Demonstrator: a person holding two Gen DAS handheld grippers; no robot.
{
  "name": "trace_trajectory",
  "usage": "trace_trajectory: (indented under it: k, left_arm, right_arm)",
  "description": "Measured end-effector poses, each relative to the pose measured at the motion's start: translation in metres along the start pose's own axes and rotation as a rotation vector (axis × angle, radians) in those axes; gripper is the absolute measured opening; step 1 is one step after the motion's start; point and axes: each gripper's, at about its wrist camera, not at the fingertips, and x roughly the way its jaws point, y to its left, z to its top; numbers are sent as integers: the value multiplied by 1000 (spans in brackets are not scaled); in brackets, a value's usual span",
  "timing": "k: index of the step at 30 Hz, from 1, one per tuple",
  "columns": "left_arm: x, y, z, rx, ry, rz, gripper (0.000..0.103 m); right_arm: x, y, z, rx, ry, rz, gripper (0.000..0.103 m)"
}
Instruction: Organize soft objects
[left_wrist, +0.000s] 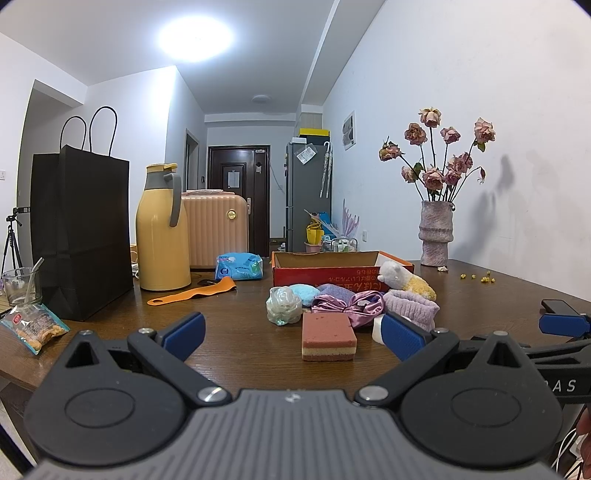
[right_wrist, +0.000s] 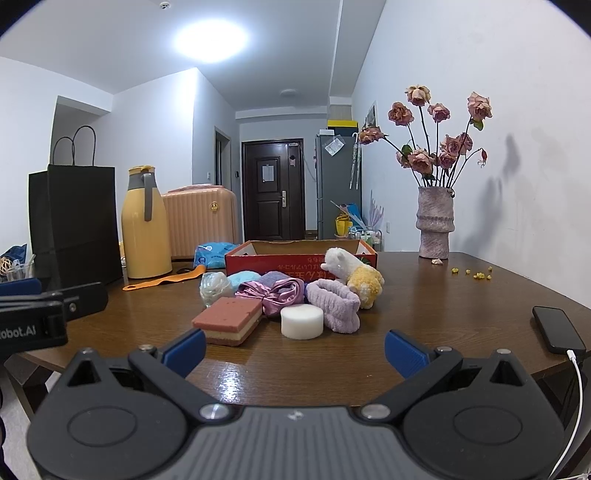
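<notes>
**Both grippers wide open before the pile of soft things**

The left gripper (left_wrist: 293, 334) hovers low over the wooden table (left_wrist: 229, 343), blue-padded fingers spread wide with nothing between them. Just ahead of it lies a layered sponge (left_wrist: 328, 336), red-brown on top with cream and brown bands. The right gripper (right_wrist: 294, 350) is likewise spread wide and empty, held above the table's near edge.

Beyond the sponge sits the cluster of soft items: a white round foam puff (right_wrist: 301, 321), a lilac fluffy headband (right_wrist: 334, 304) touching it, a pink satin scrunchie (right_wrist: 271, 293), a clear crumpled plastic ball (left_wrist: 283, 305), a light blue puff (left_wrist: 303, 293), and a white-and-yellow plush toy (right_wrist: 352, 275) leaning against the red cardboard box (right_wrist: 280, 260). The open box stands directly behind the pile.

Further left stand a yellow thermos jug (left_wrist: 162, 230) and a black paper bag (left_wrist: 79, 232); an orange strap (left_wrist: 194, 290) lies between jug and pile. A vase of dried roses (right_wrist: 435, 225) stands far right, and a black phone (right_wrist: 557, 328) lies near the right gripper.
</notes>
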Motion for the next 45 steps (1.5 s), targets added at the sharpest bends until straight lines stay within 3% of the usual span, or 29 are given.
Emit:
trace_trajectory:
  k: [19, 23, 25, 28, 31, 33, 36, 37, 38, 40, 45]
  left_arm:
    - [2, 0, -3, -1, 14, -11, 103]
    - [24, 5, 4, 16, -31, -15, 103]
    - [49, 10, 5, 2, -30, 3, 103]
    - [86, 17, 1, -31, 24, -34, 103]
    - [125, 25, 1, -21, 166, -127, 103]
    - [146, 31, 2, -31, 237, -166, 103]
    - [169, 39, 3, -54, 268, -137, 103]
    - [176, 40, 3, -61, 280, -129, 103]
    - [181, 42, 2, -71, 284, -126, 103]
    - [190, 48, 3, -90, 286, -119, 100]
    - [217, 57, 7, -118, 341, -92, 71]
  right_arm:
    - [0, -1, 0, -8, -15, 8, 103]
    - [18, -8, 2, -12, -57, -13, 103]
    - [38, -14, 3, 6, -25, -3, 103]
    - [75, -24, 6, 34, 32, 56, 103]
    - [117, -27, 13, 57, 178, 142, 103]
    - [137, -28, 18, 80, 214, 146, 102]
    - [160, -21, 28, 85, 187, 176, 88]
    - [167, -19, 29, 109, 202, 204, 81]
    - [178, -15, 26, 41, 222, 202, 78]
    - [198, -10, 20, 59, 285, 254, 59]
    - [224, 12, 12, 125, 320, 350, 50]
